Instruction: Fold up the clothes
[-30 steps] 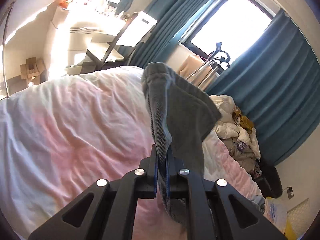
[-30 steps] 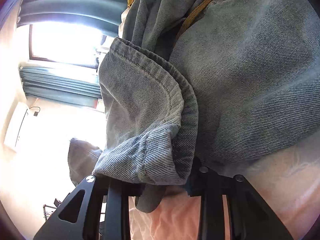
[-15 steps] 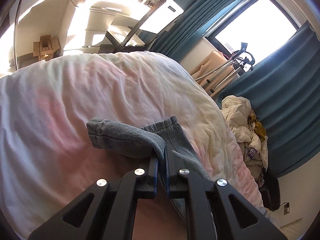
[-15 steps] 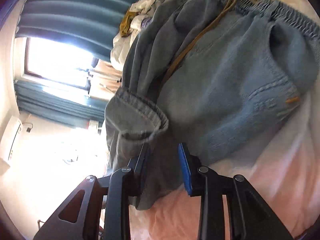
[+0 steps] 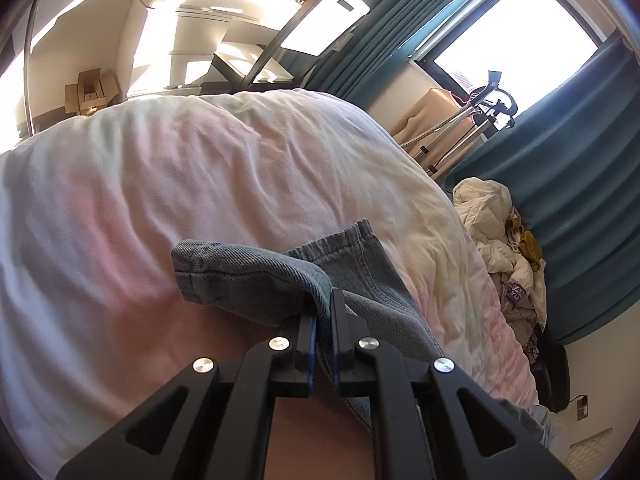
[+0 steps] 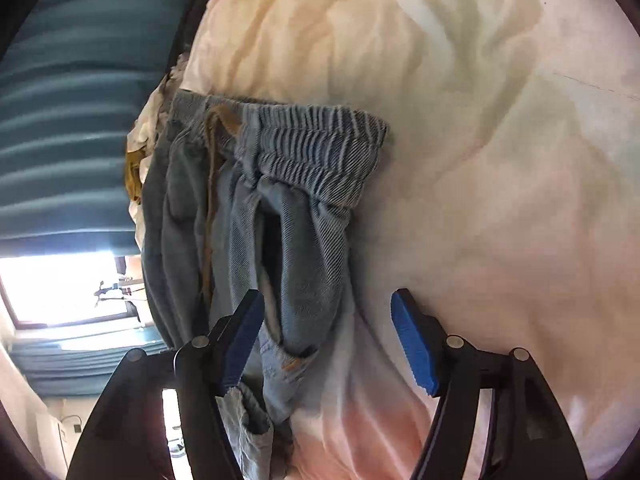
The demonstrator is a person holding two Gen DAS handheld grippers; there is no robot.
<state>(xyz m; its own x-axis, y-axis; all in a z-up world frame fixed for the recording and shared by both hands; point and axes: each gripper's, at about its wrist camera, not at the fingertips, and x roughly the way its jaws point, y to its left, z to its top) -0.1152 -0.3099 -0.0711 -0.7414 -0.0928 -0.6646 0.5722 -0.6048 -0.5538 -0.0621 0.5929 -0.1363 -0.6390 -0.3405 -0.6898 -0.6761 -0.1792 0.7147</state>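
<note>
Light blue denim shorts with an elastic waistband and a brown drawstring lie on the pink-white bed cover. My left gripper is shut on a hem of the shorts, low over the bed. My right gripper is open and empty. It hovers just above the shorts, its left pad over the denim and its right pad over bare cover.
A pile of crumpled clothes lies beside the bed by the teal curtains. A tripod stand and window are beyond the bed. A desk and folding board stand at the far end.
The left gripper has lowered its hem from raised in the air down to the bed. The right gripper has opened, let go of the denim and pulled back.
</note>
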